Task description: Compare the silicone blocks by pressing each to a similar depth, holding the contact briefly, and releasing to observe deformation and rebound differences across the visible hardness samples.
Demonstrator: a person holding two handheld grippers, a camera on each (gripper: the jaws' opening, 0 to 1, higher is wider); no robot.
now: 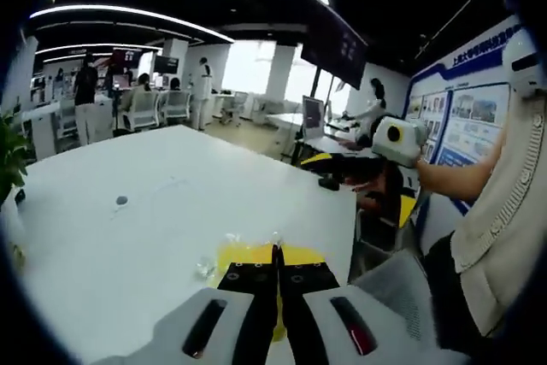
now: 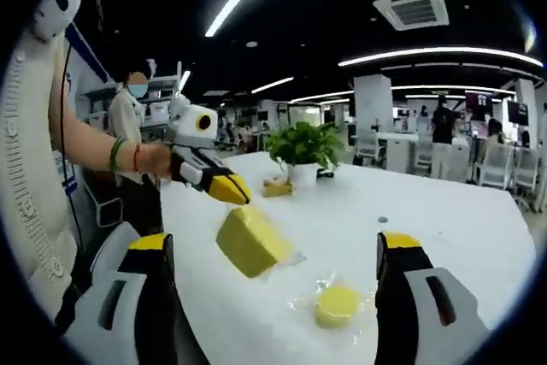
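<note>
While a person in a pale ribbed top works at a white worktop (image 2: pixel 444 228) in an open-plan office, the left gripper (image 2: pixel 229 189) holds a large yellow silicone block (image 2: pixel 249 242) tilted up off the surface, its yellow-tipped fingers (image 2: pixel 224 185) at the block's upper corner. From the left gripper view, that gripper's (image 1: pixel 276 273) black fingers (image 1: pixel 242 278) stand pressed close together, with the yellow block (image 1: pixel 299 255) showing just beyond and to either side of them; whether the block sits between them cannot be told from that angle, though the right gripper view shows it hanging from their tips.

The right gripper (image 2: pixel 278 250) has its fingers (image 2: pixel 398 250) spread wide apart, holding nothing, and frames the scene from near the worktop. From the left gripper view it (image 1: pixel 320 164) hovers above the worktop's far edge, held out by the person's bare forearm.

A smaller, round yellow silicone block (image 2: pixel 338 303) lies flat on the worktop (in clear wrapping that glints around it), near the raised block and apart from it. Farther back on the worktop stands a potted plant (image 2: pixel 306 148) in a white pot. Several people stand or sit among desks and chairs in the background, under long ceiling light strips.
</note>
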